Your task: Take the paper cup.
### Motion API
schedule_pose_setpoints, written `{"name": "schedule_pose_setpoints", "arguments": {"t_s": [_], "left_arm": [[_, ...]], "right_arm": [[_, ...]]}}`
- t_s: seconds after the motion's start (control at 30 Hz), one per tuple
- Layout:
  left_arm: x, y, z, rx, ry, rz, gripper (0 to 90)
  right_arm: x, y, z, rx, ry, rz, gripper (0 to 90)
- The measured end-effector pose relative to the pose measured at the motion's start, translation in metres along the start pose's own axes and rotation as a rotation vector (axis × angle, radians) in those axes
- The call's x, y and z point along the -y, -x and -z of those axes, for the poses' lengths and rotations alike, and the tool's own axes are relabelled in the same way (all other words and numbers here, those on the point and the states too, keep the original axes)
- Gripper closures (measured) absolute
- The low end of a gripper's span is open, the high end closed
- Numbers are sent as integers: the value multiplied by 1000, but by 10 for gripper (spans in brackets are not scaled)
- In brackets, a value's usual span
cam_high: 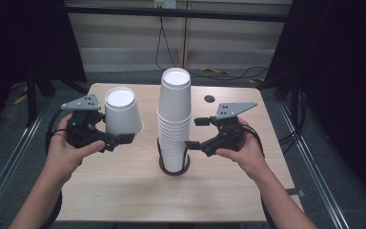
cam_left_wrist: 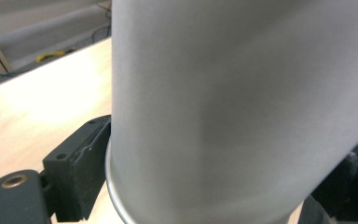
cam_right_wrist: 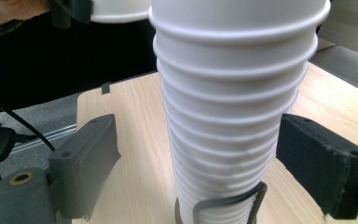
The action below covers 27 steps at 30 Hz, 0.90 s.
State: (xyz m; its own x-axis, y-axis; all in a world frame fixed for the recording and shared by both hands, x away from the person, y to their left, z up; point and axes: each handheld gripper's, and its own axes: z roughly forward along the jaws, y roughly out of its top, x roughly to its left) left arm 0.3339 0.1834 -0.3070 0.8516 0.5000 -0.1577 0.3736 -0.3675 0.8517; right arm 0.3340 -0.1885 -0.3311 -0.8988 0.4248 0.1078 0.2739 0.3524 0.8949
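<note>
Pale wood table (cam_high: pixel 124 191), dark curtains, left gripper (cam_high: pixel 116 139) clamping upturned cup (cam_high: pixel 121 112), right gripper (cam_high: pixel 193 133) spread around cup stack (cam_high: pixel 174 124).

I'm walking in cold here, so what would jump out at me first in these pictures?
A tall stack of white paper cups stands upside down in a wire holder at the table's middle. Left of it, the left tool grips a single upturned cup, while the right tool's jaws flank the stack without touching.

Your left hand (cam_high: pixel 71 148) sits at the left of the frame, its forearm coming up from the lower left; the left gripper (cam_high: pixel 119 138) has its fingers clamped. Your right hand (cam_high: pixel 245 150) is right of centre, and the right gripper (cam_high: pixel 190 133) points left with its fingers spread wide.
</note>
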Motion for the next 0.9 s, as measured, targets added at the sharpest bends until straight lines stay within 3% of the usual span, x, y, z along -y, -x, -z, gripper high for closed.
{"name": "schedule_pose_setpoints", "arguments": {"t_s": [0.27, 0.47, 0.8, 0.9], "left_arm": [[14, 7, -7, 4, -46, -18, 113], [24, 12, -13, 21, -57, -16, 113], [44, 23, -28, 64, -89, -22, 113], [50, 24, -34, 64, -124, -31, 113]], "right_arm": [[11, 0, 8, -36, 28, 7, 126], [19, -2, 9, -47, 2, 16, 126], [29, -5, 9, -90, 2, 30, 126], [33, -6, 8, -105, -28, 32, 126]]}}
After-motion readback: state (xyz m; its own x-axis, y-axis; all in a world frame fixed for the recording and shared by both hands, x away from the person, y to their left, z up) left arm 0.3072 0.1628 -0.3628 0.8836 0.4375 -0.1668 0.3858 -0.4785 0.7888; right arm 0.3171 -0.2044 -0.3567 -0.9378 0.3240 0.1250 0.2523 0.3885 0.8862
